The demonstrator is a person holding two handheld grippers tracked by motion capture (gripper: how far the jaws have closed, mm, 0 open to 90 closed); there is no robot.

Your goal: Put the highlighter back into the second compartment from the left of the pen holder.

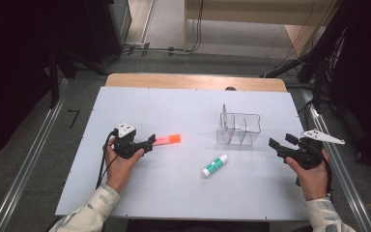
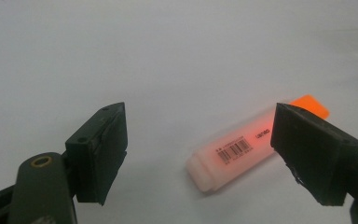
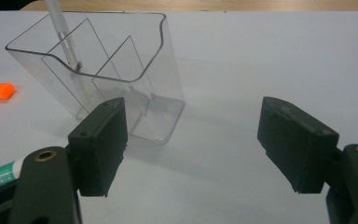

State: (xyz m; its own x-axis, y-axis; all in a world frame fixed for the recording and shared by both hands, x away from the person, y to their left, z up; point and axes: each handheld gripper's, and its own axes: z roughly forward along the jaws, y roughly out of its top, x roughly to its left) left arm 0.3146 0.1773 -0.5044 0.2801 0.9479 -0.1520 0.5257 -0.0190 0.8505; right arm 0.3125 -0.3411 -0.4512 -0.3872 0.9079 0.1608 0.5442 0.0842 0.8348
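Both claws gape; highlighter [image 2: 242, 151] seemingly between left claw [image 2: 214, 154] jaws

A white table top [image 1: 174, 111] lies across the middle of the high view, its surface matte and evenly lit, with a strip of light wood [image 1: 193, 81] showing along its far edge. Grey floor [image 1: 38, 145] surrounds it. Metal rails [image 1: 26, 166] run along the floor on either side of the table. Beyond the far edge, black cables [image 1: 174, 50] trail over the floor towards a pale wooden piece of furniture [image 1: 251, 12] at the top of the view. Dark equipment and stands [image 1: 34, 43] fill both upper corners, deep in shadow.
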